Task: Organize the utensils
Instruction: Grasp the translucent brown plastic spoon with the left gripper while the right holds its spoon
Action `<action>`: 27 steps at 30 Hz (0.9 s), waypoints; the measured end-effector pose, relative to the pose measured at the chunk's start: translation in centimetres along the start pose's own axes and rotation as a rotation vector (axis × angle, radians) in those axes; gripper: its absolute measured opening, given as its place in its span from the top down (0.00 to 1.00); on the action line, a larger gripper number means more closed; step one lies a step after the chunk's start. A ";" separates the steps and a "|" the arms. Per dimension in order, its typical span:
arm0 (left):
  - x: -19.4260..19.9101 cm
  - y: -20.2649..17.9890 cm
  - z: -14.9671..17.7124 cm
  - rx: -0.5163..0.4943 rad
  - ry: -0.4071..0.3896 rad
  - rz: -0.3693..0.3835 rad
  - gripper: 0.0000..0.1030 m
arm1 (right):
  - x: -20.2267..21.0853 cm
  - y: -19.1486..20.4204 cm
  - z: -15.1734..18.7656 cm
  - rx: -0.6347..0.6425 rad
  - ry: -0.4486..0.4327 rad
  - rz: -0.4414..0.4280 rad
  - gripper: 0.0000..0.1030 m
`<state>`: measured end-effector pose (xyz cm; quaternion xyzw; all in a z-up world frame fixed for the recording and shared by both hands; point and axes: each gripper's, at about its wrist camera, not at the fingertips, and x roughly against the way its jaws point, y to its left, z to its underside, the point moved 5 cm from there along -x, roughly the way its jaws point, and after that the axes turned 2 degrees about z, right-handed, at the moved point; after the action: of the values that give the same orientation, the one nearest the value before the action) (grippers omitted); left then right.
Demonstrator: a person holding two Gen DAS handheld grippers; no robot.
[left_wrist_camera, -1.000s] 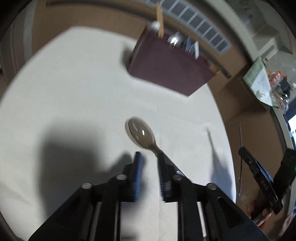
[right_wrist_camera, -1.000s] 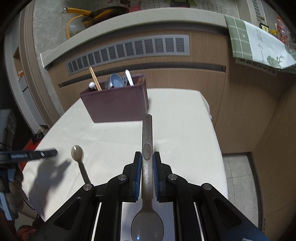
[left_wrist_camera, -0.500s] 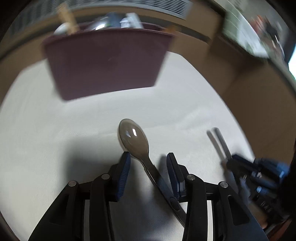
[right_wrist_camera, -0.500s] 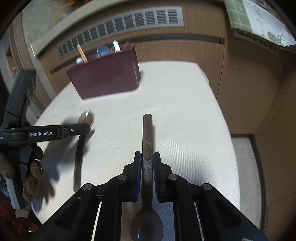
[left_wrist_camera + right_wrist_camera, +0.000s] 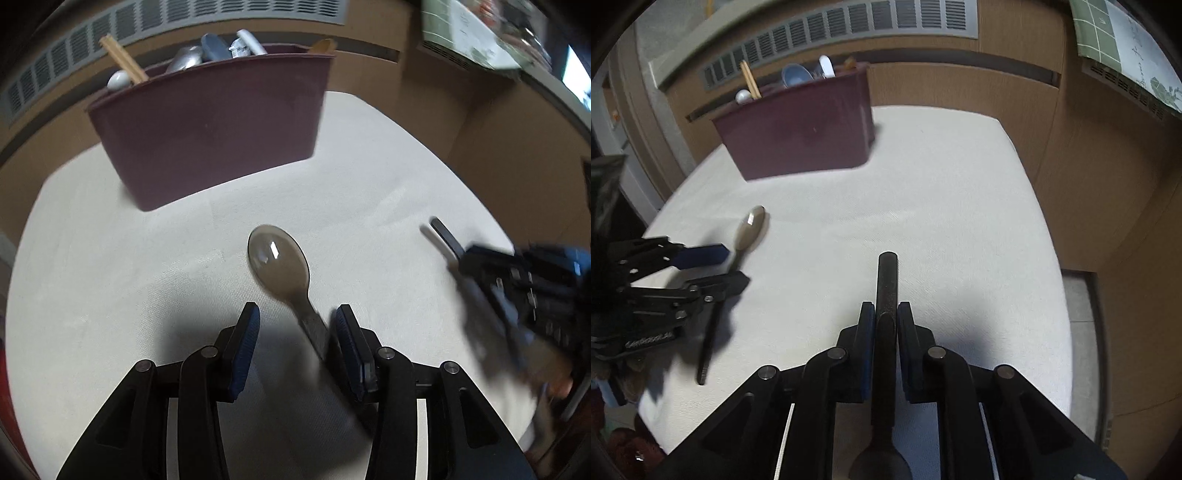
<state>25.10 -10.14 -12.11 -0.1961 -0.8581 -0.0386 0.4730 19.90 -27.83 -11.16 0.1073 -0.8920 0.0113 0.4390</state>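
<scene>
A metal spoon (image 5: 277, 258) lies bowl-up on the white tablecloth (image 5: 110, 258), also seen as the spoon (image 5: 750, 227) in the right wrist view. My left gripper (image 5: 295, 317) straddles its handle; the jaws are opening, the handle lies close to the right pad and is not pinched. My right gripper (image 5: 886, 308) is shut on a second spoon (image 5: 887, 273), handle pointing forward and bowl back toward the camera. It hovers over the cloth to the right of my left gripper (image 5: 737, 266). A maroon utensil bin (image 5: 214, 125) stands at the table's far side.
The bin (image 5: 801, 133) holds chopsticks, spoons and other utensils. Wooden cabinets with a vent grille (image 5: 849, 26) run behind the table. A green-checked cloth (image 5: 1123, 48) hangs at the upper right. The table's right edge drops to a tiled floor (image 5: 1082, 332).
My left gripper rolled, moved in over the lying spoon and spread its jaws around the handle. My right gripper sank a little with its spoon still held.
</scene>
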 end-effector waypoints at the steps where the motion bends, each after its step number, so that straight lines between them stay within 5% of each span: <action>1: -0.3 0.1 -0.4 0.026 0.006 0.000 0.57 | 0.1 0.1 0.0 -0.002 -0.006 -0.004 0.89; 8: -2.2 -1.2 -3.6 0.128 0.009 -0.088 0.58 | 1.2 -0.2 -0.6 -0.019 -0.070 0.041 0.89; 10: -1.9 -0.9 -3.4 0.128 -0.007 -0.101 0.74 | 2.0 -0.6 -0.9 -0.033 -0.101 0.039 0.89; 15: 3.1 -1.0 -1.7 0.131 -0.146 -0.036 0.74 | 4.4 -1.3 -1.6 -0.093 -0.162 -0.079 0.89; 23: 8.7 -0.6 -0.3 0.127 -0.249 -0.005 0.78 | 5.1 -0.8 -2.8 -0.131 -0.208 -0.080 0.89; 25: 9.2 -0.5 -0.4 0.126 -0.265 -0.011 0.92 | 5.2 -0.6 -3.1 -0.134 -0.208 -0.088 0.89; 27: 9.2 -0.2 -0.8 0.125 -0.278 -0.009 0.92 | 5.6 -0.1 -3.4 -0.118 -0.217 -0.082 0.89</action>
<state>21.22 -7.78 -4.02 -0.1657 -0.9169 0.0403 0.3609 19.32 -28.55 -4.70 0.1180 -0.9282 -0.0708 0.3456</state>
